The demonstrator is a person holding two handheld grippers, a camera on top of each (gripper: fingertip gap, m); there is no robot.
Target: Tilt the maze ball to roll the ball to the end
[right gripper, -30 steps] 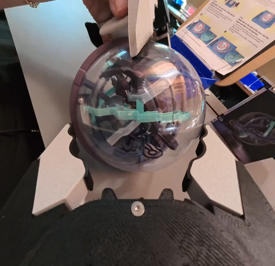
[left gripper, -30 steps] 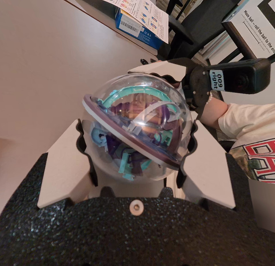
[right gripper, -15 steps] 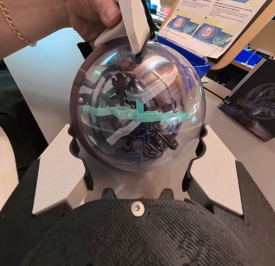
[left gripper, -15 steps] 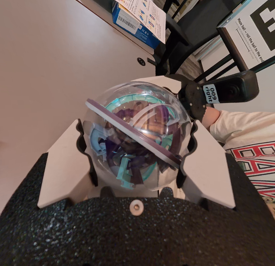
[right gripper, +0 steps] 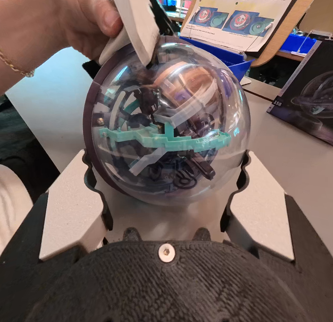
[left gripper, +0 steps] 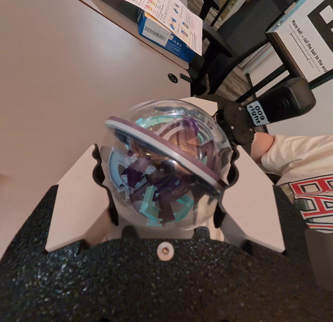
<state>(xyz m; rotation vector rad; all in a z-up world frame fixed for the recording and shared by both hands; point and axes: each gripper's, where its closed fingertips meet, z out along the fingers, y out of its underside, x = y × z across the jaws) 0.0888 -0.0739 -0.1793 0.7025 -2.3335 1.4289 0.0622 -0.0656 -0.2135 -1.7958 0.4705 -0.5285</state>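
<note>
Smooth pale table, clear plastic maze ball, pinched by left gripper, right gripper.

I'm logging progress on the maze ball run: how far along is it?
Done: the maze ball is off the table, clamped by the left tool and the right tool.
In hand: it sits tilted, its purple seam band running diagonally.
Left: a small metal ball sits beside the band; whether that is near the end, I cannot tell.

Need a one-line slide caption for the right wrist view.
Right gripper clamps the clear maze ball above the table, left gripper's finger on top.
</note>
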